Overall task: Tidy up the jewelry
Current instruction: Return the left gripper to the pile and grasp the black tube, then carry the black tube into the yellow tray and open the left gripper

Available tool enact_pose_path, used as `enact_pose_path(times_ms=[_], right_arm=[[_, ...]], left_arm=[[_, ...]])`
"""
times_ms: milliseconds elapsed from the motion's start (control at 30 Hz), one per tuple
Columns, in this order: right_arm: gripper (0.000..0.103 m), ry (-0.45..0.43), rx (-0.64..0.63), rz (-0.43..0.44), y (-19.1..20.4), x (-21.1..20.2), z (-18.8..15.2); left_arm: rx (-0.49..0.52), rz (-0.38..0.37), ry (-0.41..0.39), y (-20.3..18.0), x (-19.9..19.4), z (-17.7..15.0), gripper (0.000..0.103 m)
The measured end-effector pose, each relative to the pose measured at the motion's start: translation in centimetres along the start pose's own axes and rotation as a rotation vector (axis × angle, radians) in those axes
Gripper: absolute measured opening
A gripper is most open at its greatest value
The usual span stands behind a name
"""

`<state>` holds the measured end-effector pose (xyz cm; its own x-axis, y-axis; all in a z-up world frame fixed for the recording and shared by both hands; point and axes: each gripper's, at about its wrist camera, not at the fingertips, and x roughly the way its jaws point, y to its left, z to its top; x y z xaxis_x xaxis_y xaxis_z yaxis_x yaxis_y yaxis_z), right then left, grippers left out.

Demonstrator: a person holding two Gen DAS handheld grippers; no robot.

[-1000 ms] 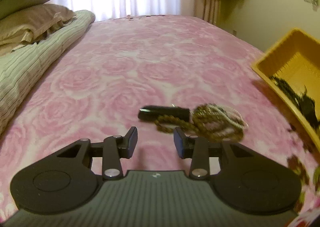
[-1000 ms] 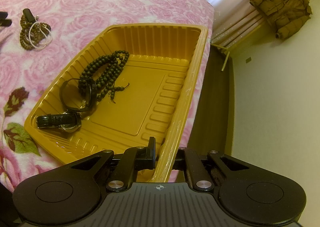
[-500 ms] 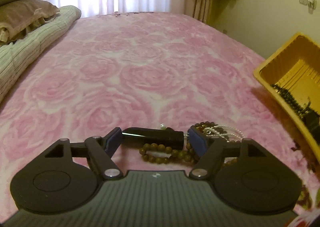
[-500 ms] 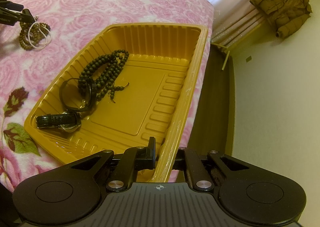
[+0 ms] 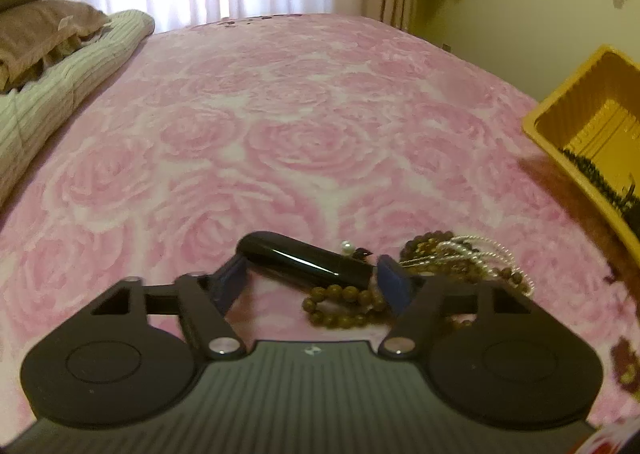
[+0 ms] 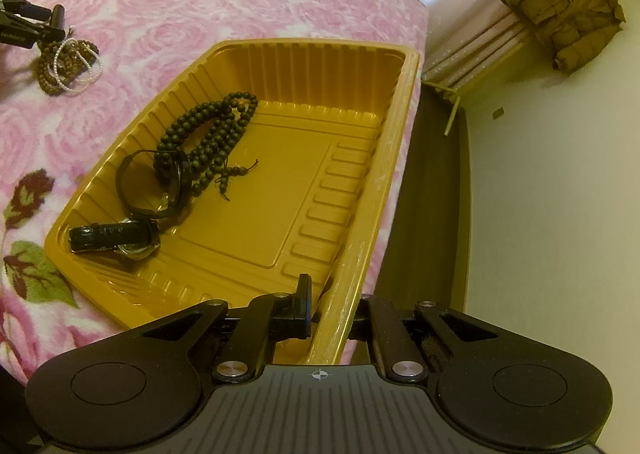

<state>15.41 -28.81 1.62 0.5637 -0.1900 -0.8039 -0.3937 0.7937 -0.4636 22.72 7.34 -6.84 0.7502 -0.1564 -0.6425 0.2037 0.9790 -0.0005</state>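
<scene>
My left gripper (image 5: pixel 310 280) is open around a glossy black tube (image 5: pixel 304 260) that lies on the pink bedspread, one finger at each end of it. Brown bead bracelets (image 5: pixel 344 308) and a white pearl strand (image 5: pixel 476 248) lie tangled at the tube's right end. My right gripper (image 6: pixel 332 308) is shut on the near rim of the yellow tray (image 6: pixel 360 238). In the tray lie a dark bead necklace (image 6: pixel 208 134), a black bangle (image 6: pixel 152 186) and a black-strapped watch (image 6: pixel 114 238). The left gripper (image 6: pixel 24 24) and bracelet pile (image 6: pixel 68 64) show far left in the right wrist view.
The yellow tray (image 5: pixel 580 126) sits at the bed's right edge in the left wrist view. Pillows and a folded striped quilt (image 5: pixel 60 74) lie at the left. A brown jacket (image 6: pixel 568 10) hangs by the curtains. The floor drops away right of the tray.
My left gripper opened wide and moved forward and down over the black tube, its fingers now flanking the tube's ends. The right gripper and tray stayed still.
</scene>
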Motion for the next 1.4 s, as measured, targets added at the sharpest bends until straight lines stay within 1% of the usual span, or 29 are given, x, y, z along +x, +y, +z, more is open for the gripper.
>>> enact_pose_path(times_ms=[33, 133, 267, 300, 333, 500, 733, 900, 1100, 1400], right_arm=[[0.008, -0.001, -0.001, -0.001, 0.0, 0.0, 0.0], [0.008, 0.001, -0.002, -0.003, 0.0, 0.1, 0.0], [0.008, 0.005, -0.003, -0.005, 0.0, 0.2, 0.0], [0.008, 0.006, -0.002, -0.005, 0.0, 0.3, 0.1], [0.008, 0.007, -0.001, -0.005, 0.0, 0.3, 0.1], [0.008, 0.007, -0.003, -0.005, 0.0, 0.3, 0.1], [0.008, 0.006, -0.002, -0.005, 0.0, 0.3, 0.0], [0.008, 0.006, -0.001, -0.004, 0.1, 0.2, 0.1], [0.008, 0.006, 0.001, -0.003, 0.1, 0.2, 0.0], [0.008, 0.004, -0.005, -0.005, 0.2, 0.0, 0.0]], left_arm=[[0.016, 0.005, -0.009, 0.1, 0.0, 0.0, 0.079], [0.063, -0.003, -0.027, 0.4, 0.0, 0.1, 0.083], [0.139, -0.028, -0.038, 0.1, 0.2, 0.2, 0.083], [0.146, -0.042, -0.026, 0.0, 0.3, 0.3, 0.081], [0.146, -0.044, -0.008, 0.0, 0.6, 0.3, 0.077], [0.111, -0.034, 0.007, 0.2, 0.3, 0.3, 0.076], [0.032, 0.023, -0.066, 1.4, -2.5, 0.2, 0.075], [-0.003, 0.035, -0.08, 1.4, -4.5, 0.3, 0.076], [-0.037, 0.009, -0.085, -0.1, -6.7, 0.0, 0.076], [-0.029, -0.053, -0.081, -3.8, -8.1, -0.8, 0.075]])
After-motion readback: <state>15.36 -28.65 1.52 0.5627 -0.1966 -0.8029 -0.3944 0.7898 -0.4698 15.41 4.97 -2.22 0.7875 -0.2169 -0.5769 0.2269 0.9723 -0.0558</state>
